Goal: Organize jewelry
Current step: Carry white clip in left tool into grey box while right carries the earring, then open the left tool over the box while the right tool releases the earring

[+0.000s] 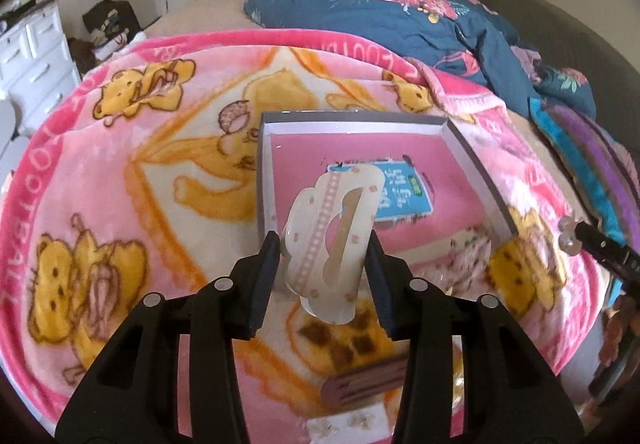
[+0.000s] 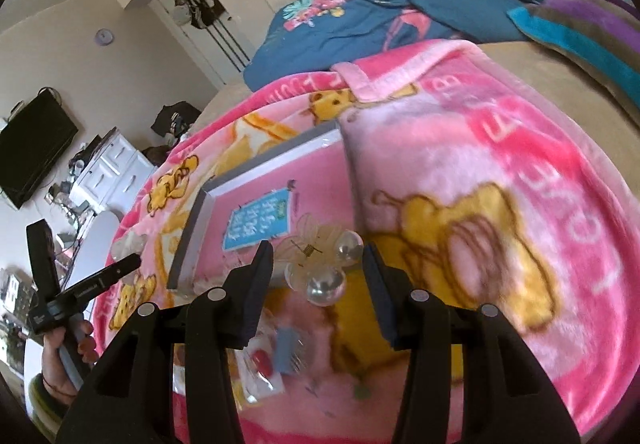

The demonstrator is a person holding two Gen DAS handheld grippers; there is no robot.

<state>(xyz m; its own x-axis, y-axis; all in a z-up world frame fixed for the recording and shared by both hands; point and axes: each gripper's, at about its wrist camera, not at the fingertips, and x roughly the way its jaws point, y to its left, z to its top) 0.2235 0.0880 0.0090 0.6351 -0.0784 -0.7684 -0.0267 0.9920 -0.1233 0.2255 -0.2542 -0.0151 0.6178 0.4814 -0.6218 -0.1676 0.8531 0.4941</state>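
My left gripper (image 1: pixel 323 244) is shut on a cream cloud-shaped hair clip (image 1: pixel 332 240) with a pink strip, held tilted above the pink bear blanket (image 1: pixel 120 164). My right gripper (image 2: pixel 316 250) is shut on a translucent flower hair clip (image 2: pixel 320 260) with pearl beads. Just beyond both lies a shallow grey-walled box (image 1: pixel 352 120) (image 2: pixel 192 236) with a pink floor and a blue card (image 1: pixel 404 192) (image 2: pixel 260 220) in it. The right gripper (image 1: pixel 578 234) also shows at the right edge of the left wrist view. A hand holds the left gripper (image 2: pixel 132 262) at the left of the right wrist view.
On the blanket near me lie a brown comb clip (image 1: pixel 360 380), a white earring card (image 1: pixel 348 422) and a clear packet (image 2: pixel 260 364) beside a blue comb (image 2: pixel 286 348). A blue floral duvet (image 1: pixel 400 12) is bunched behind. A white dresser (image 1: pixel 32 56) stands left.
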